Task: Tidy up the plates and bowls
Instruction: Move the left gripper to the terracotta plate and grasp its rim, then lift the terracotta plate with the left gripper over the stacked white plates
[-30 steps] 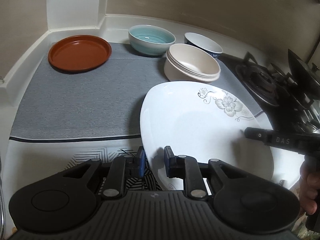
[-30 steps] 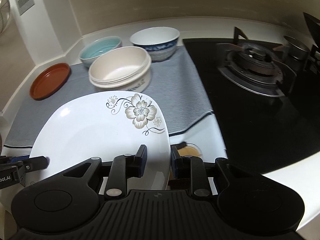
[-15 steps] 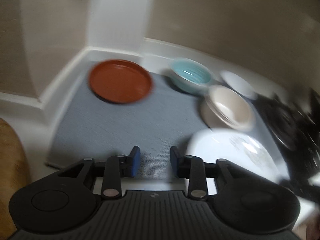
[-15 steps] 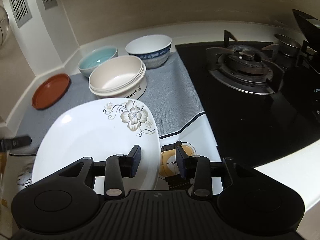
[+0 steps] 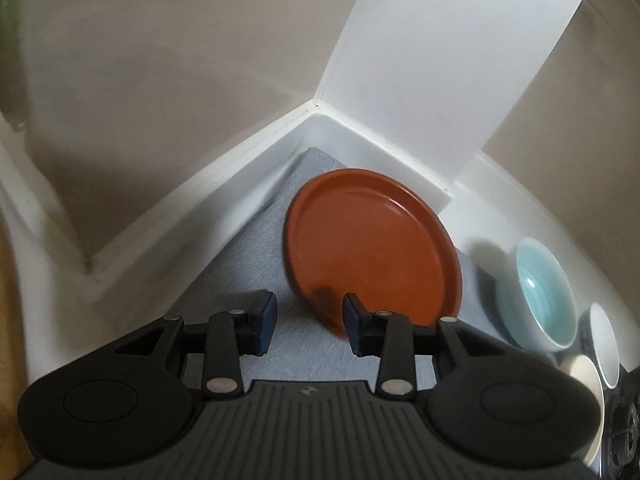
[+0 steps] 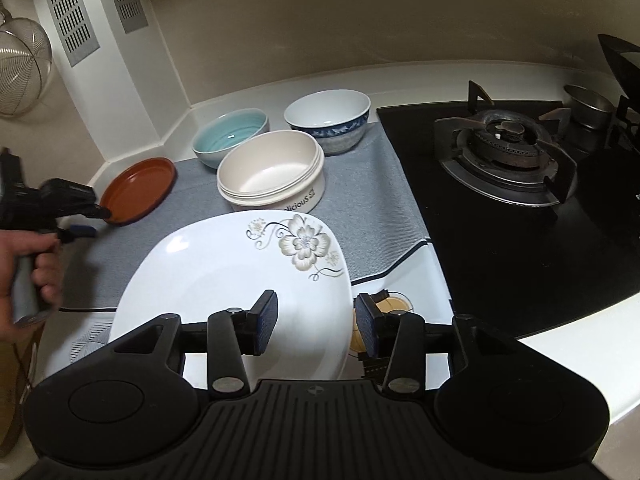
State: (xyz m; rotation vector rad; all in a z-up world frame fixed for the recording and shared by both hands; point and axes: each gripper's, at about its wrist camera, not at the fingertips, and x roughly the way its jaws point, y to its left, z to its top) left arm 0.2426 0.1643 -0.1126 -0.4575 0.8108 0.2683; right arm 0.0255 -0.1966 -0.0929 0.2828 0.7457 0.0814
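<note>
A brown-red round plate (image 5: 374,248) lies on the grey mat (image 5: 256,264) in the back left corner. My left gripper (image 5: 310,322) is open, its near rim between the jaws, untouched; it also shows in the right wrist view (image 6: 86,216). A white square plate with a flower print (image 6: 240,272) lies at the counter's front. My right gripper (image 6: 316,322) is open, with the plate's right edge between its jaws. A cream bowl (image 6: 272,170), a teal bowl (image 6: 230,136) and a white and blue bowl (image 6: 328,118) stand on the mat.
A black gas hob (image 6: 520,184) with a burner (image 6: 502,140) takes up the right side. A small metal pot (image 6: 588,104) sits behind it. White walls (image 5: 420,80) close off the corner behind the brown plate. A wire strainer (image 6: 20,68) hangs at the left.
My left gripper let go of the white plate and swung left to the brown plate. My right gripper opened wider at the white plate's edge. The white plate now rests lower.
</note>
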